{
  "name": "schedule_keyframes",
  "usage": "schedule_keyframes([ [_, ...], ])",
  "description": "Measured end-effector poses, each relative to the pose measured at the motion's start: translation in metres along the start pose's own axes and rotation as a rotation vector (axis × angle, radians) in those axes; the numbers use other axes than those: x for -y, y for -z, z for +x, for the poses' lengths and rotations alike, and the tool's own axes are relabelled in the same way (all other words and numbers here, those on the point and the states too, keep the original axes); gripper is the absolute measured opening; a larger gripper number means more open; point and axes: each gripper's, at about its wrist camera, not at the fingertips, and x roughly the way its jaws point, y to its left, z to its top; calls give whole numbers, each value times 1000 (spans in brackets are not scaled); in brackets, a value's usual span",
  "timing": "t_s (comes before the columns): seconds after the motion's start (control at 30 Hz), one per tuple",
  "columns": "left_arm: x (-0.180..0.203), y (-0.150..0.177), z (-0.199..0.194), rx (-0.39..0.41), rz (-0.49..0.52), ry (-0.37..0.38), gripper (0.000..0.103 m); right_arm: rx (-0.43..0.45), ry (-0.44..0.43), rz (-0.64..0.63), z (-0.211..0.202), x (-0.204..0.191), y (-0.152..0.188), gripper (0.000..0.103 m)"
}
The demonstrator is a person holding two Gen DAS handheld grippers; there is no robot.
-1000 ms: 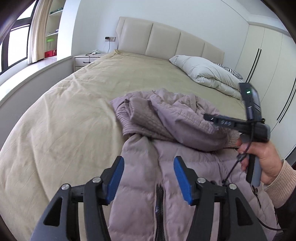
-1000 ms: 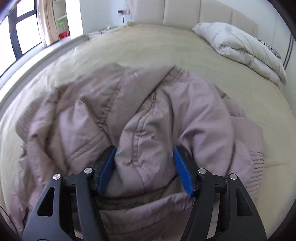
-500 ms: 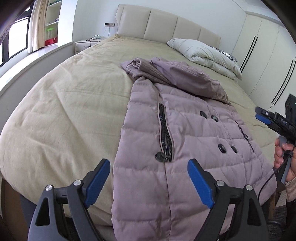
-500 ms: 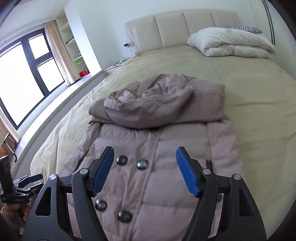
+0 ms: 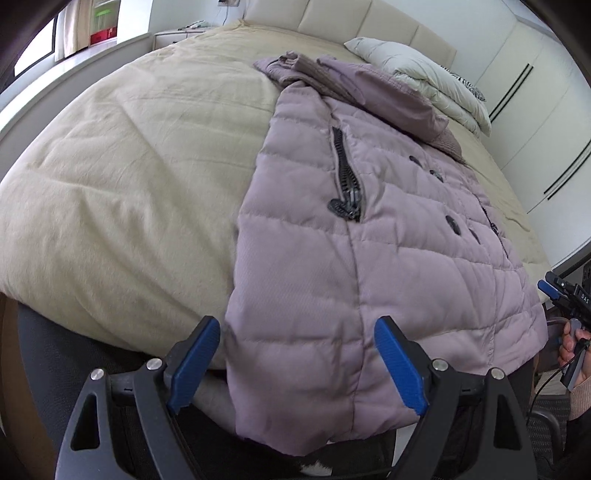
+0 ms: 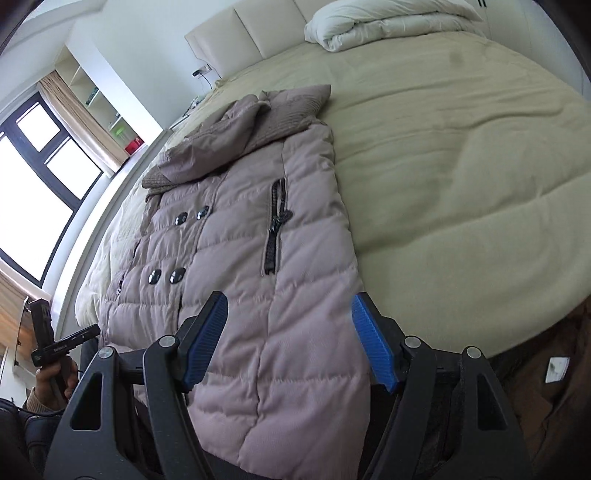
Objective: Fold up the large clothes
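A mauve quilted puffer coat (image 5: 369,240) lies front up along the bed, its hood and sleeves bunched at the far end and its hem hanging over the near edge. It shows in the right wrist view too (image 6: 251,229). My left gripper (image 5: 299,362) is open and empty, hovering just above the hem's left corner. My right gripper (image 6: 291,339) is open and empty above the hem's right corner. Each gripper also shows at the edge of the other's view, the right one (image 5: 554,291) and the left one (image 6: 70,341).
The bed (image 5: 129,166) has a beige cover. White pillows (image 5: 424,77) lie by the headboard. A wardrobe (image 5: 535,92) stands to the right, a nightstand (image 5: 177,35) and window (image 6: 37,177) to the left. A dark chair (image 5: 48,347) is below the bed's near edge.
Both grippers have pulled back from the hood end to the near hem. The right gripper has let go of the hood and sleeve fabric, which now lies on the upper coat.
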Motion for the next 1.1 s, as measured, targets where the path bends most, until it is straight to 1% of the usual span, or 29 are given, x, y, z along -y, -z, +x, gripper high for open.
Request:
schedule_keyframes([
  [0.1, -18, 5, -2, -12, -51, -15, 88, -33, 20, 26, 5, 15, 6, 69],
  [0.17, -28, 7, 2, -26, -78, -13, 88, -58, 4, 62, 12, 24, 3, 69],
  [0.2, -32, 8, 6, -47, -94, 5, 88, -80, -10, 83, 15, 30, 5, 69],
  [0.27, -37, 9, 15, -90, -127, 73, 88, -98, -28, 97, 20, 34, 5, 69],
  [0.33, -38, 11, 22, -119, -139, 133, 88, -108, -43, 95, 21, 34, 6, 69],
  [0.43, -38, 12, 27, -128, -126, 156, 86, -130, -85, 93, 21, 33, 7, 69],
  [0.47, -38, 12, 27, -131, -124, 173, 85, -143, -95, 87, 21, 32, 8, 69],
  [0.53, -40, 11, 28, -148, -129, 218, 74, -176, -98, 77, 22, 32, 9, 69],
  [0.6, -42, 10, 30, -165, -152, 259, 69, -203, -109, 95, 22, 36, 10, 69],
  [0.67, -41, 9, 33, -178, -157, 276, 65, -218, -121, 108, 20, 37, 11, 69],
  [0.7, -40, 10, 33, -183, -154, 286, 62, -228, -128, 114, 21, 38, 12, 67],
  [0.73, -39, 10, 32, -189, -149, 292, 61, -243, -134, 120, 22, 38, 14, 66],
  [0.8, -36, 10, 32, -202, -133, 311, 61, -287, -137, 128, 27, 38, 18, 59],
  [0.83, -32, 10, 33, -210, -126, 317, 61, -296, -143, 128, 27, 38, 19, 59],
  [0.93, -29, 10, 36, -228, -118, 316, 61, -315, -167, 150, 28, 39, 23, 52],
  [1.0, -28, 10, 36, -235, -112, 308, 61, -327, -178, 163, 29, 40, 27, 44],
  [1.07, -25, 7, 37, -243, -103, 299, 53, -330, -184, 173, 31, 40, 29, 38],
  [1.1, -23, 6, 37, -246, -101, 295, 45, -330, -185, 180, 32, 40, 31, 34],
])
